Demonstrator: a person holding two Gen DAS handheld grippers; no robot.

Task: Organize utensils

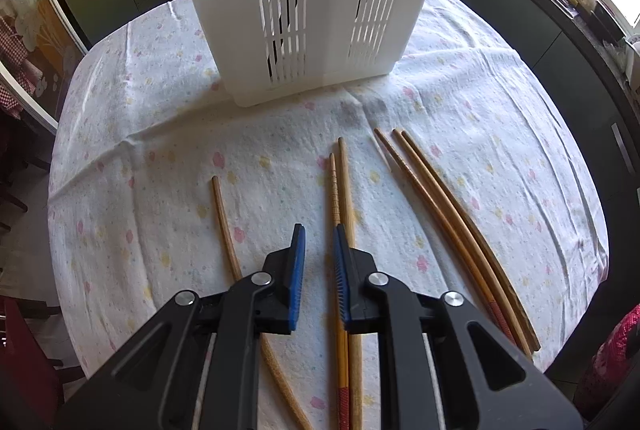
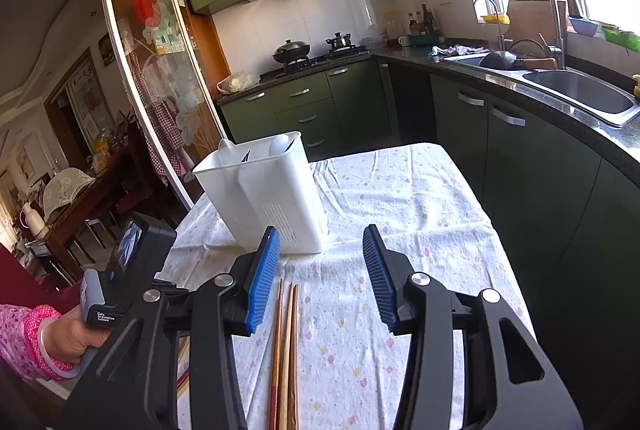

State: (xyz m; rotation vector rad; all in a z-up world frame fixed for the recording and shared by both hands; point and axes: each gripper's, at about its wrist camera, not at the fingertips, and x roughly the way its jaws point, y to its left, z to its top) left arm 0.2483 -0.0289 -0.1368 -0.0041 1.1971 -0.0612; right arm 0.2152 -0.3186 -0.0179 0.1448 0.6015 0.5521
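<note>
A white slotted utensil holder stands on the flowered tablecloth; it also shows in the right wrist view with dark utensils inside. Several wooden chopsticks lie in front of it: a single one at left, a pair in the middle, and three at right. My left gripper hangs open and empty just above the table, its right finger over the middle pair. My right gripper is open and empty above the three chopsticks.
The table's right edge faces dark green kitchen cabinets and a sink. A hand in a pink sleeve holds the left gripper's body at the table's left side. A glass sliding door stands behind.
</note>
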